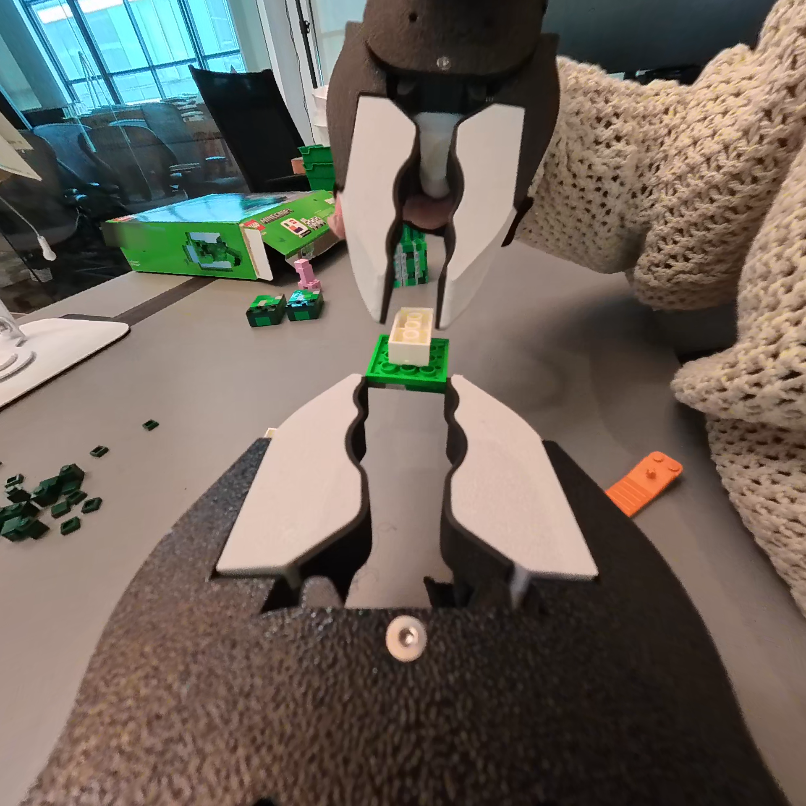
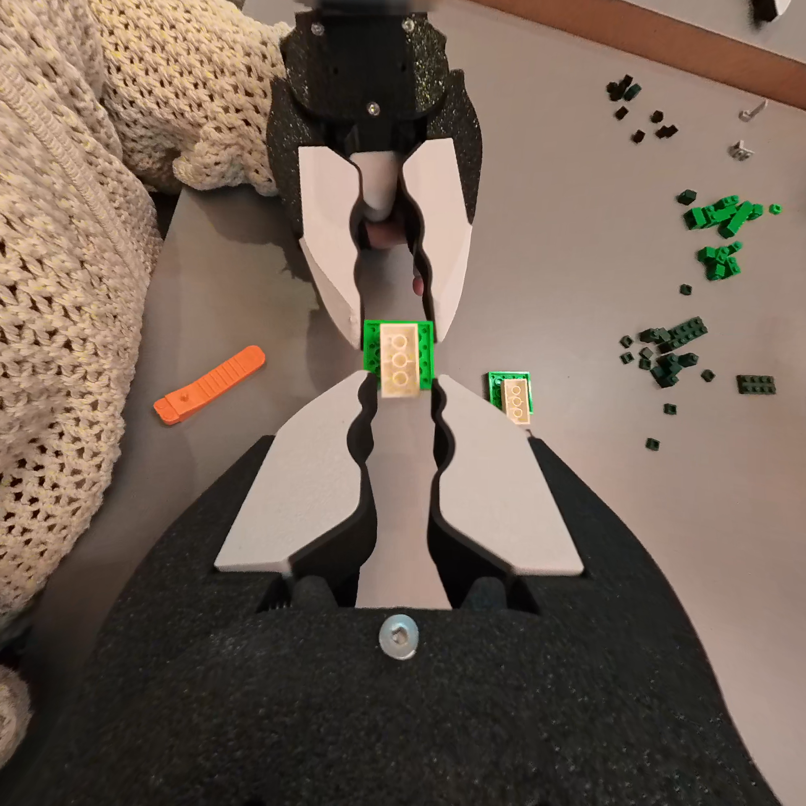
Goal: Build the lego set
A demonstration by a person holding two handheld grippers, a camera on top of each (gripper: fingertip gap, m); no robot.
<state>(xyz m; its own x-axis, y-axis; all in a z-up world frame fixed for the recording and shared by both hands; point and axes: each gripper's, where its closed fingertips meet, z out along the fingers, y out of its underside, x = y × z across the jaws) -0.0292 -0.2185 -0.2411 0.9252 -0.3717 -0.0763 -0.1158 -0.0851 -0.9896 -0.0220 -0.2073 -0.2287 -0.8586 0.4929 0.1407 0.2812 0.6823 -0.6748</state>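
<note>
My left claw [image 1: 405, 384] grips the bright green plate [image 1: 408, 364] at its near edge, a tip against each side. On top of that plate sits a white brick [image 1: 411, 336], underside up so its tubes show. My right claw [image 2: 403, 384] faces my left one, its tips slightly apart on either side of the white brick's end; I cannot tell whether they touch it. To the right of my right claw a second green plate with a white brick [image 2: 511, 397] lies on the grey table [image 2: 567, 305]. An orange brick separator [image 2: 209, 386] lies to its left. Dark green pieces [image 2: 667, 353] are scattered farther right.
</note>
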